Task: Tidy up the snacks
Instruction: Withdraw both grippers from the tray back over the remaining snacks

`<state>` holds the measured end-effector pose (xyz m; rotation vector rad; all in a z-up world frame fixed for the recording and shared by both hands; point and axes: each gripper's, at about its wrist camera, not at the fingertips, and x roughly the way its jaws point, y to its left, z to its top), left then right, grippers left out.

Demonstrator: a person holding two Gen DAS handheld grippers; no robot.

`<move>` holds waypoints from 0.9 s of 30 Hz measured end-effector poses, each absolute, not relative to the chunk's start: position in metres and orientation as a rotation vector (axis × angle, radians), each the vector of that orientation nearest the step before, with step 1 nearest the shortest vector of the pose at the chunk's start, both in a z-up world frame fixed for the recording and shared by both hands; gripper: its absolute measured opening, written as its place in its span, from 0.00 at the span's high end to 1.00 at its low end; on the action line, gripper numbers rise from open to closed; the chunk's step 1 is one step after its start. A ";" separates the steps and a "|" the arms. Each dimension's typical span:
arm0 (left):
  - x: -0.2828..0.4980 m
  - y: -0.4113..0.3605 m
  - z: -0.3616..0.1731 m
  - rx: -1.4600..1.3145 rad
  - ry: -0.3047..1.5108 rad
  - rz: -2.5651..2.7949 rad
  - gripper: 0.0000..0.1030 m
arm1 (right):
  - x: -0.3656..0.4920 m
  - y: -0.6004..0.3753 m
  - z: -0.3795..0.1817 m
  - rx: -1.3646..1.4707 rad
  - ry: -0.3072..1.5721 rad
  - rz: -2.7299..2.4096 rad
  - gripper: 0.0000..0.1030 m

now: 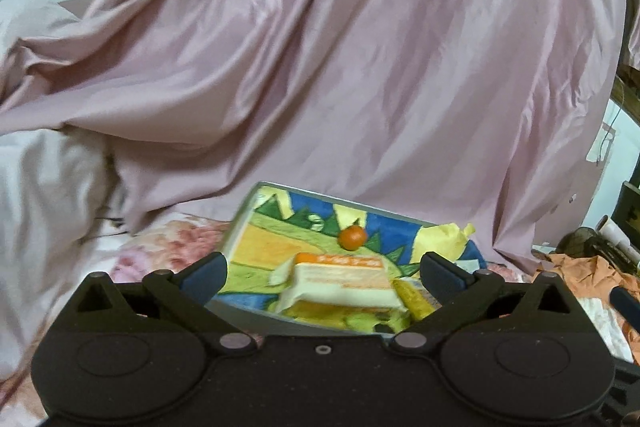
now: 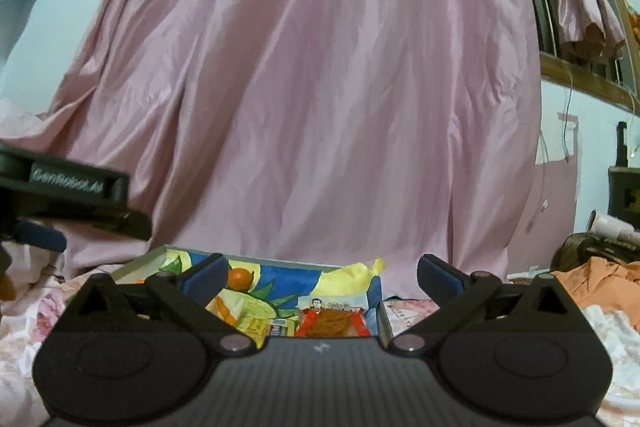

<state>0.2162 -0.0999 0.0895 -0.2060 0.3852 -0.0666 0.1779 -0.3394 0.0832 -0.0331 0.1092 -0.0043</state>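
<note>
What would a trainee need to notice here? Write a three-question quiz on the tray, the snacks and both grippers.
1. True or false: the left gripper is clamped on the orange-and-white box.
2. Which item lies in the tray? A) a small round orange fruit B) a glass bottle C) a spoon
3. Fill in: the right gripper has its jaws ____, with nothing between them.

Key
1. False. Its jaws stand wide apart and the box lies loose in the tray.
2. A
3. open
</note>
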 end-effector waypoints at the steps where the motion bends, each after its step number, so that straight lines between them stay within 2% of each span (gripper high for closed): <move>1: 0.210 -0.096 0.089 -0.208 0.383 -0.059 0.01 | 0.172 -0.338 0.085 -0.032 0.103 -0.005 0.00; 16: 0.131 -0.067 0.069 -0.160 0.395 -0.066 0.01 | 0.101 -0.306 0.083 -0.117 0.096 0.003 0.00; 27: 0.093 -0.050 0.038 -0.103 0.442 -0.072 0.01 | 0.052 -0.278 0.064 -0.224 0.161 0.050 0.00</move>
